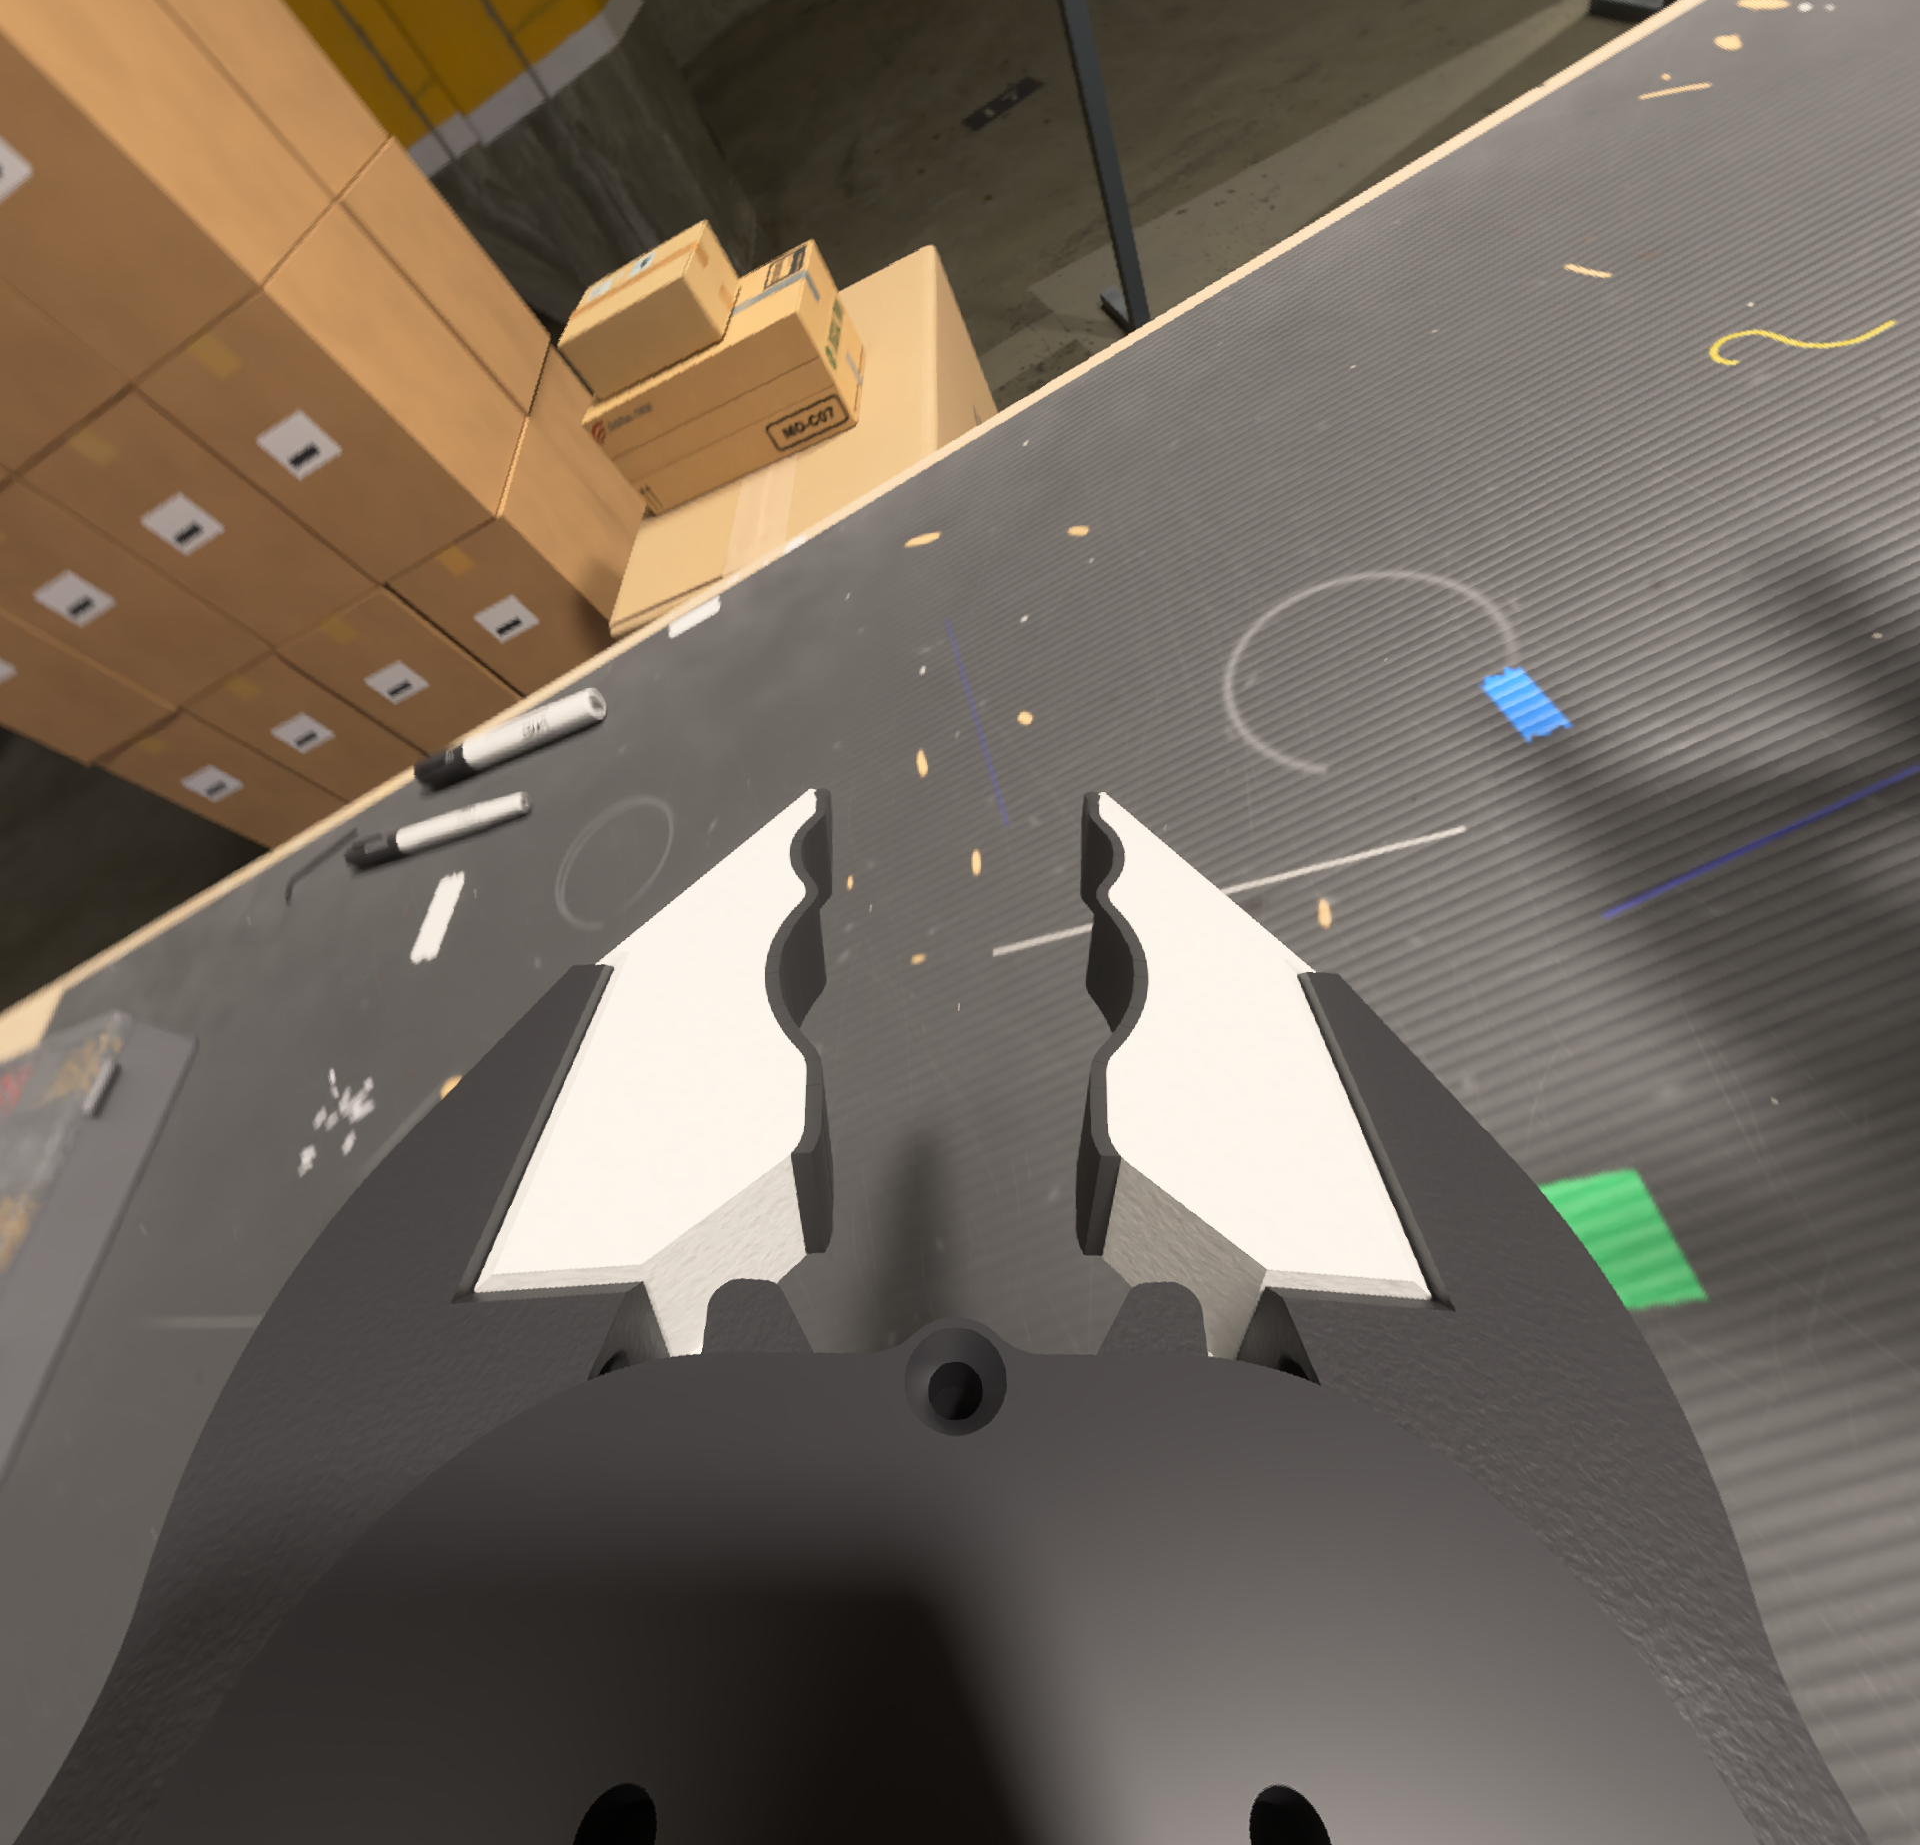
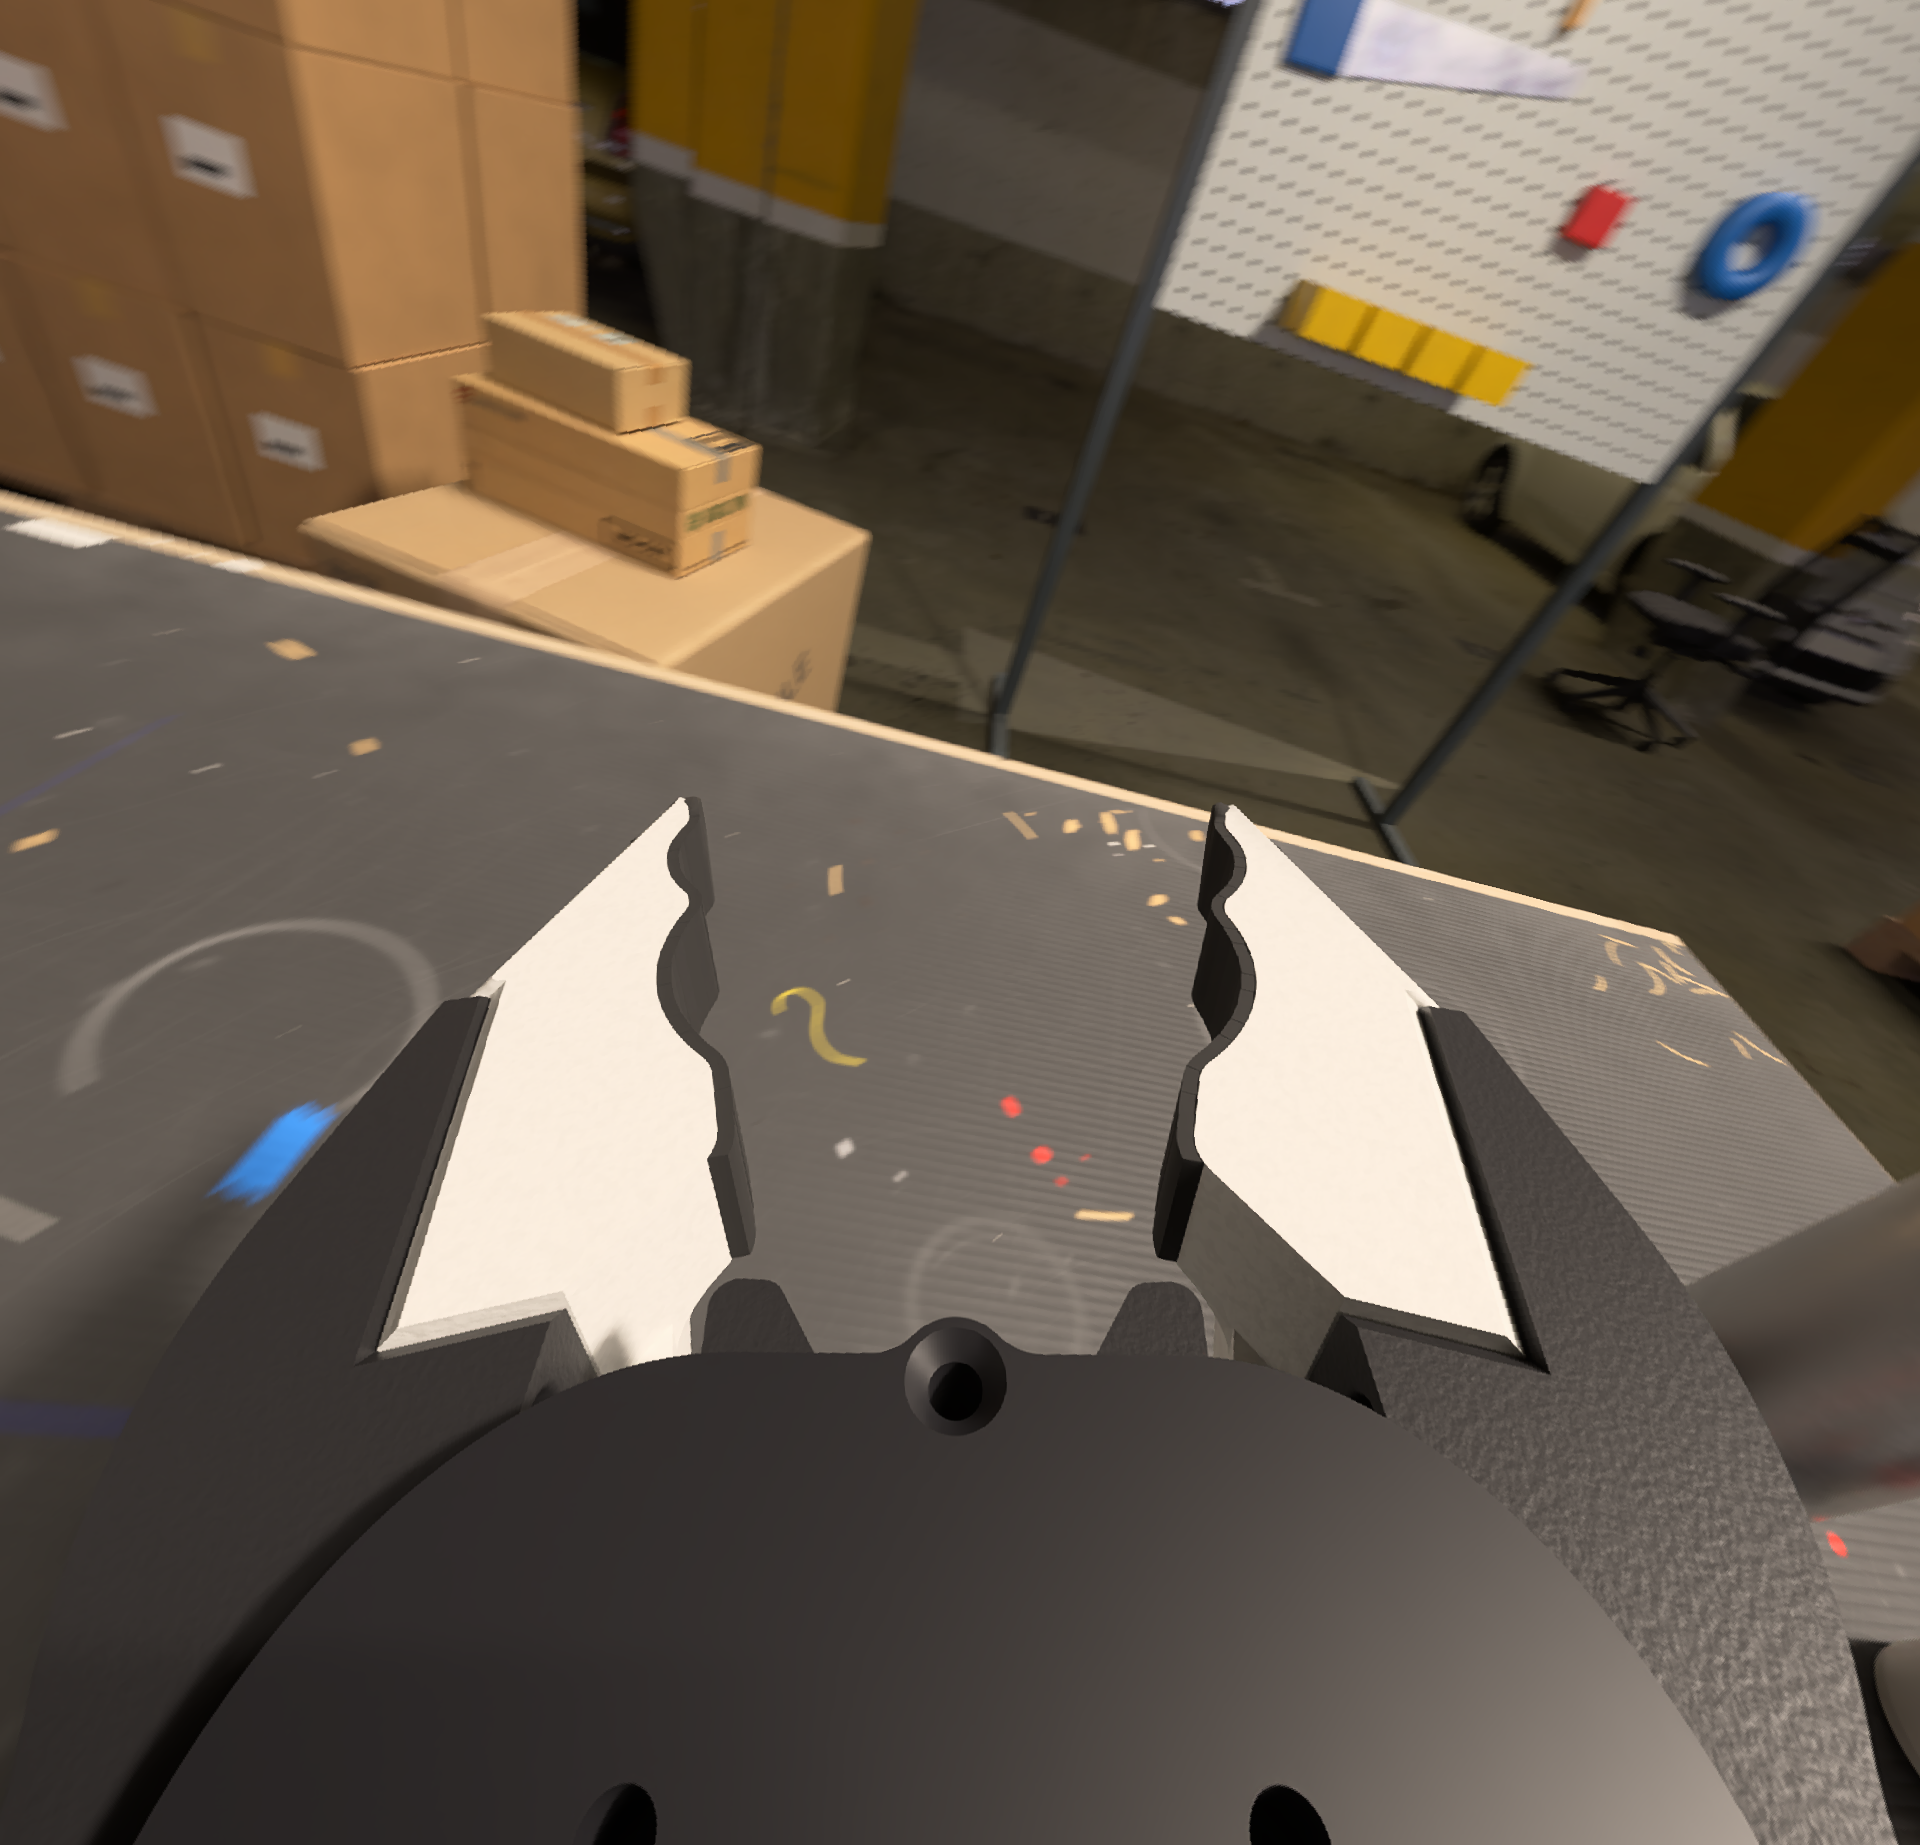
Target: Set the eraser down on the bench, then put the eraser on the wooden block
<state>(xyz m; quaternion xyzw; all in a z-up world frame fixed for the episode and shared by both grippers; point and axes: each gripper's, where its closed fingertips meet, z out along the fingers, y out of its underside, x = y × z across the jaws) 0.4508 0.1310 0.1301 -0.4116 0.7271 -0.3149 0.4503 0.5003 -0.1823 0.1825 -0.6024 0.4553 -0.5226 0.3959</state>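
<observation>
Eraser and wooden block alike are missing from both wrist views, so where the eraser sits cannot be told. The left tongs [image 1: 956, 808] stand parted with nothing between the white fingers [image 1: 686, 1047]; the right tongs [image 2: 951, 819] are spread wider, also empty. Both hover above the dark ribbed worktop [image 1: 1351, 964], fingers pointing towards its pale far edge.

Taking the blue tape scrap [image 1: 1525, 704] as landmark: in the left wrist view it lies ahead and to the right of the left tongs, touching the end of a faint chalk ring [image 1: 1361, 668]. A yellow squiggle [image 1: 1803, 341] lies beyond the scrap, nearer the far edge, and a green patch [image 1: 1621, 1239] lies on the near side of it. Well to the left of the scrap, by the worktop's edge, rest two markers [image 1: 509, 741], one just behind the other. In the right wrist view the same blue tape scrap [image 2: 275, 1151] shows blurred just left of the right tongs, and the yellow squiggle [image 2: 816, 1032] lies between their fingers on the surface below. Stacked cardboard boxes [image 2: 613, 445] and a pegboard [image 2: 1507, 185] with tools stand beyond the worktop.

As a judgement: with both tongs empty, the eraser is in neither grip. Whether it has been set down, or already rests on the block, these views cannot settle; finding it comes first.
</observation>
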